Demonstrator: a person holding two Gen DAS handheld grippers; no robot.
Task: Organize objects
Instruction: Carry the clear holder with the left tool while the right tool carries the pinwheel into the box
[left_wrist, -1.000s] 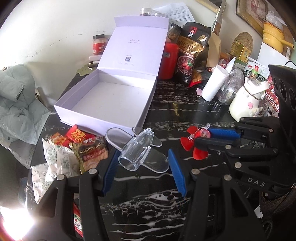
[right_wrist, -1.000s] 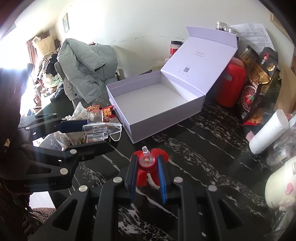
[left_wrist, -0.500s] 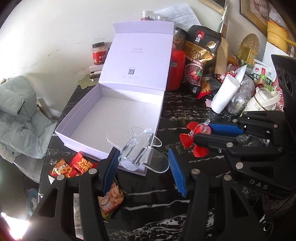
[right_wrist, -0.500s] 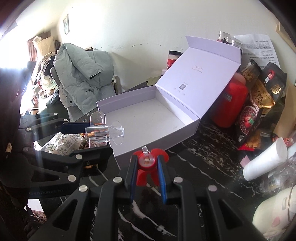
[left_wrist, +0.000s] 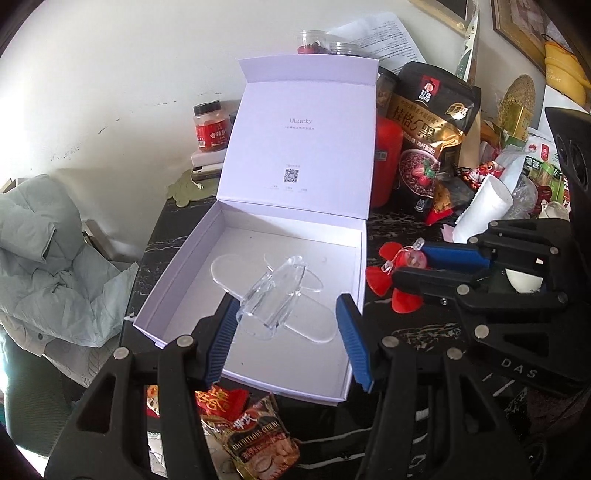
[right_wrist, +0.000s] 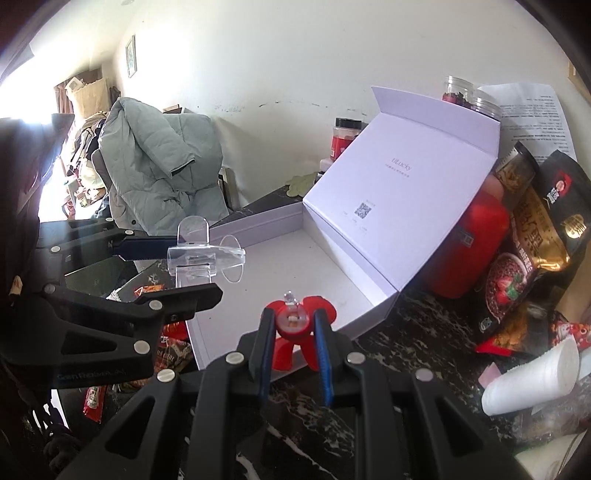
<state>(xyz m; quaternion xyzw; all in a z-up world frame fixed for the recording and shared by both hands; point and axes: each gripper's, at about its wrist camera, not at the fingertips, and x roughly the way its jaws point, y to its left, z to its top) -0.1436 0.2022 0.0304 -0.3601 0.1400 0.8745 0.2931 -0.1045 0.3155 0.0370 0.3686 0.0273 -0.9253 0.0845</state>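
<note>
An open pale lilac box (left_wrist: 177, 273) with its lid raised stands on the black marble table; it also shows in the right wrist view (right_wrist: 388, 295). My left gripper (left_wrist: 288, 325) holds a clear acrylic stand (left_wrist: 275, 295) over the inside of the box; the stand also shows in the right wrist view (right_wrist: 205, 254). The blue pads sit wide apart, and the stand seems to hang from the left pad. My right gripper (right_wrist: 291, 328) is shut on a small red toy with petal-like feet (right_wrist: 293, 323), just right of the box's front corner; the toy also shows in the left wrist view (left_wrist: 399, 269).
Snack packets (left_wrist: 255, 435) lie on the table in front of the box. Behind and right of it stand a red container (left_wrist: 388, 162), a black cereal bag (left_wrist: 432, 140), a paper roll (left_wrist: 484, 206) and jars. A grey-green jacket (right_wrist: 159, 173) hangs on a chair at the left.
Both grippers moved forward and up toward the box. The clear stand went from in front of the box to over its inside. The red toy came up beside the box's front corner.
</note>
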